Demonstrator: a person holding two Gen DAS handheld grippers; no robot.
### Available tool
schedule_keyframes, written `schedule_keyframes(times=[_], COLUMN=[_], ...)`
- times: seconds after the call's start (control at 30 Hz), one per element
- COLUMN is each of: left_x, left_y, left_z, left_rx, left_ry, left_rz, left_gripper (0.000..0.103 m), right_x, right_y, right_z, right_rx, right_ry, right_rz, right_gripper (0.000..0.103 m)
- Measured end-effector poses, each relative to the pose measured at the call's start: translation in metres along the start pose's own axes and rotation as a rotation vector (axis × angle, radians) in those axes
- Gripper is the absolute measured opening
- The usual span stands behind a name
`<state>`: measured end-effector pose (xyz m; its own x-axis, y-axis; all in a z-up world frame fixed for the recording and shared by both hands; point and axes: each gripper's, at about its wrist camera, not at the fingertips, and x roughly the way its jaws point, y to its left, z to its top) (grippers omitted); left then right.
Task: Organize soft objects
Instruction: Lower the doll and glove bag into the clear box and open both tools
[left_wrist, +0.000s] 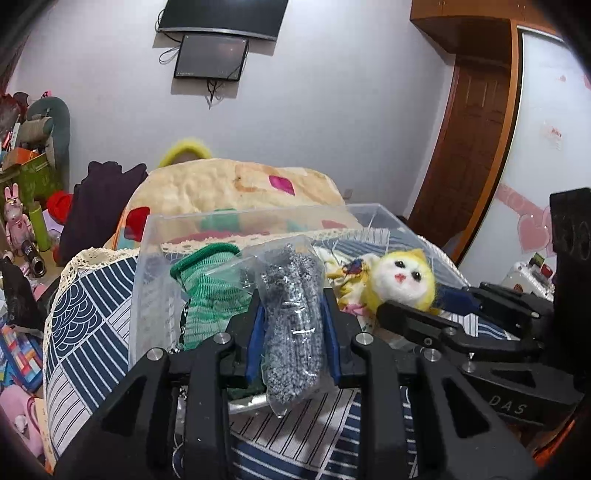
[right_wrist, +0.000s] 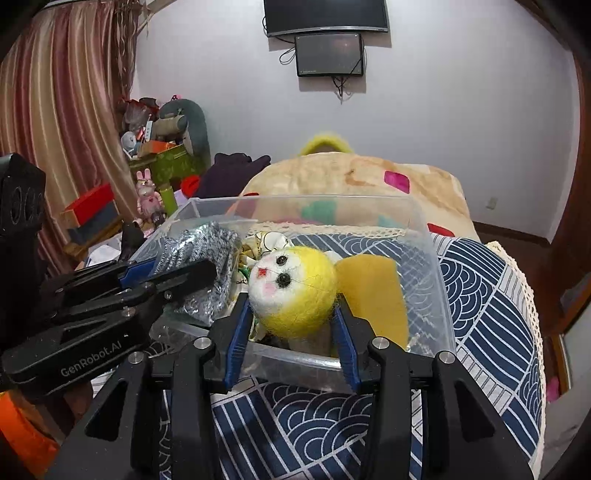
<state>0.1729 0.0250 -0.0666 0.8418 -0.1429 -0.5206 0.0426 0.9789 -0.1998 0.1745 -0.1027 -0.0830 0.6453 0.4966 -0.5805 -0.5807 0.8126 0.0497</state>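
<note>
Gripping grey bagged cloth (left_wrist: 291, 317) left claw (left_wrist: 293, 325); right claw (right_wrist: 293, 325) clamps cat plush (right_wrist: 291, 291).

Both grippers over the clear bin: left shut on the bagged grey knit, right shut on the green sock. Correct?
Not quite. The right gripper is shut on the yellow cat plush, per the right wrist view. The green sock lies in the clear bin. The left gripper does hold the bagged grey knit.

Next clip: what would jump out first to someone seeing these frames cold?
The yellow-and-white felt cat toy sits between the right gripper fingers, over the near wall of the clear plastic storage bin. Beside it, the left gripper is shut on a grey speckled knit item in a clear bag, beside green knit fabric in the bin.
</note>
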Motion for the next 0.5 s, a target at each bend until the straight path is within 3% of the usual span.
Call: schedule_keyframes(times=[0.17,0.5], left_x=[-0.005,-0.049], left_y=[0.000,0.002], left_z=[-0.006,-0.012], left_rx=[-0.001,-0.028], left_ry=[0.022,-0.038], left_rz=[0.004,-0.022], left_gripper=[0.045,0.045], right_x=[-0.007,-0.044], right_y=[0.002,-0.002], right_z=[-0.002,-0.003], right_rx=[-0.013,-0.017], right_ry=[-0.008,-0.097], right_rz=[-0.007,-0.009], right_gripper=[0.057,0.057])
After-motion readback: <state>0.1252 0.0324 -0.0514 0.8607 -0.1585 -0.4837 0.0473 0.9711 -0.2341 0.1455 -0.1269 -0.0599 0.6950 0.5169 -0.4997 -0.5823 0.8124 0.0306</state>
